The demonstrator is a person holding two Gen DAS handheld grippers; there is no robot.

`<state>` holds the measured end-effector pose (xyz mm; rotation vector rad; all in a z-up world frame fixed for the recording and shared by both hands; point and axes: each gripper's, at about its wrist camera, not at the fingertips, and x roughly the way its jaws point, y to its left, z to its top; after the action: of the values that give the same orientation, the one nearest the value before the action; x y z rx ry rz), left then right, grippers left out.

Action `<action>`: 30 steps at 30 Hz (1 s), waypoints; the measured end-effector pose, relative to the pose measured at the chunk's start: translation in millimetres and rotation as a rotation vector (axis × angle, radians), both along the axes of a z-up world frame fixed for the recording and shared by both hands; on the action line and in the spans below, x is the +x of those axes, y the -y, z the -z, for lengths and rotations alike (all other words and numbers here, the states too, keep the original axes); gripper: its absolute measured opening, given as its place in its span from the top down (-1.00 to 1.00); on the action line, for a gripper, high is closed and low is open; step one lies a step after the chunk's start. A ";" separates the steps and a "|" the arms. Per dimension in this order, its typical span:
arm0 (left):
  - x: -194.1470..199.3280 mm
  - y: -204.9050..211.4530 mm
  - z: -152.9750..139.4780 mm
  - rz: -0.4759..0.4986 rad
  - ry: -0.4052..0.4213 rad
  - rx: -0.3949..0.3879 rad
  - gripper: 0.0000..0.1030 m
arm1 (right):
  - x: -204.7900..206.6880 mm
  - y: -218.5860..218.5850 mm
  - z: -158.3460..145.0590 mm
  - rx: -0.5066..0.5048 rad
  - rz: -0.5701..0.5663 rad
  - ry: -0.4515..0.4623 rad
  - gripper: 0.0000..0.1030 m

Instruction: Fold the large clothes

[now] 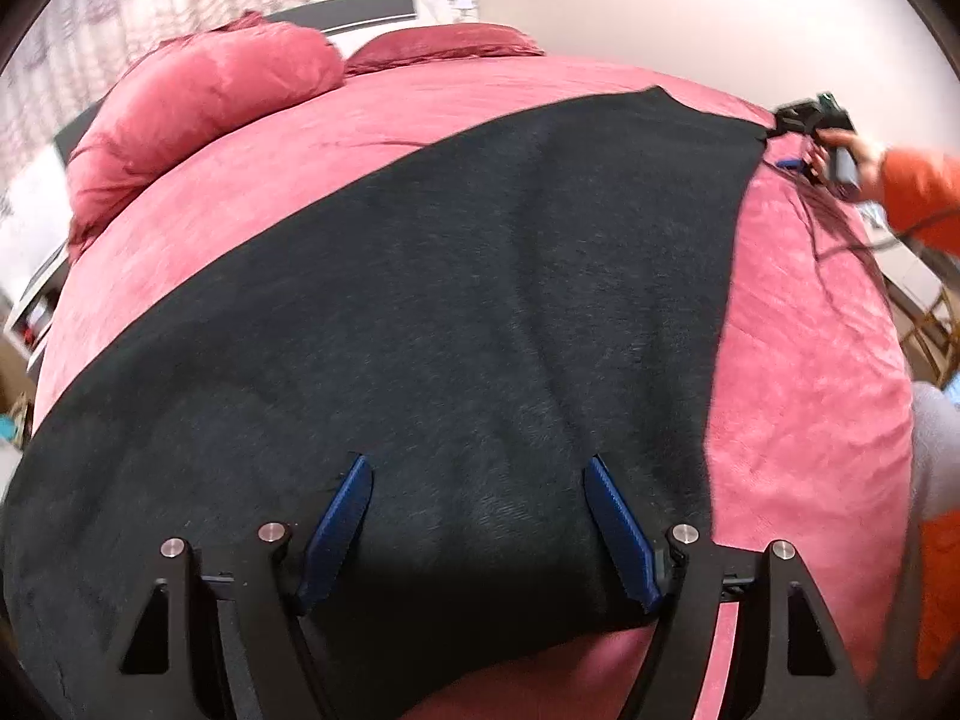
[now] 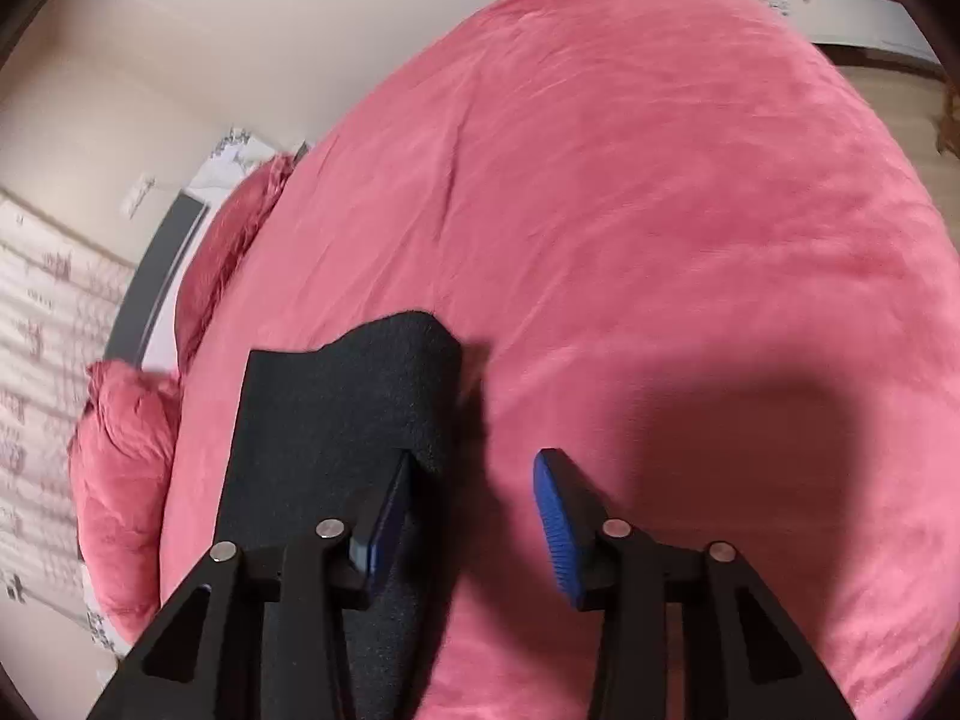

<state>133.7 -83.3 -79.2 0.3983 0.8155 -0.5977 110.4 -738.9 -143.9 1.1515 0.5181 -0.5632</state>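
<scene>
A large black fleece cloth [image 1: 456, 300] lies spread flat across a pink bedspread [image 1: 798, 396]. My left gripper [image 1: 477, 468] is open just above the cloth's near edge, with cloth between and beneath its blue pads. My right gripper [image 1: 804, 120] shows at the cloth's far right corner in the left wrist view. In the right wrist view the right gripper [image 2: 474, 456] is open; a corner of the black cloth [image 2: 336, 414] drapes over its left finger [image 2: 390, 510], and the right finger [image 2: 555, 516] is bare over the bedspread [image 2: 690, 210].
Two pink pillows [image 1: 198, 114] lie at the head of the bed against a dark headboard [image 1: 360, 9]. A person's orange sleeve [image 1: 918, 186] holds the right gripper. The bed's edge and wooden furniture [image 1: 927, 312] are at the right.
</scene>
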 end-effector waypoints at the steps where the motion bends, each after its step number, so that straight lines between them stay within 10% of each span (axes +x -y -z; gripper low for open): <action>1: 1.1 -1.2 1.4 -0.020 0.008 0.004 -0.46 | 1.2 -1.9 2.9 0.000 -0.034 0.019 0.13; 5: 7.1 -8.2 1.0 -0.080 0.005 -0.024 -0.46 | 26.3 -8.5 12.2 0.042 -0.169 0.075 0.12; 11: 21.5 -16.4 -5.9 -0.105 -0.074 -0.102 -0.53 | 42.7 -8.0 22.6 0.079 -0.071 0.180 0.05; 16: 17.0 -5.6 3.2 -0.069 -0.043 -0.018 -0.67 | 47.6 -4.7 9.7 0.095 -0.082 0.096 0.72; 30: 11.4 -84.5 -35.5 -0.365 -0.111 -0.326 -0.69 | 99.5 -154.8 -170.9 -0.369 -0.518 0.193 0.78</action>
<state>145.1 1.2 -43.6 -0.0832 0.8541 -0.4025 209.9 -584.1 27.0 0.6719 0.4958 -0.0880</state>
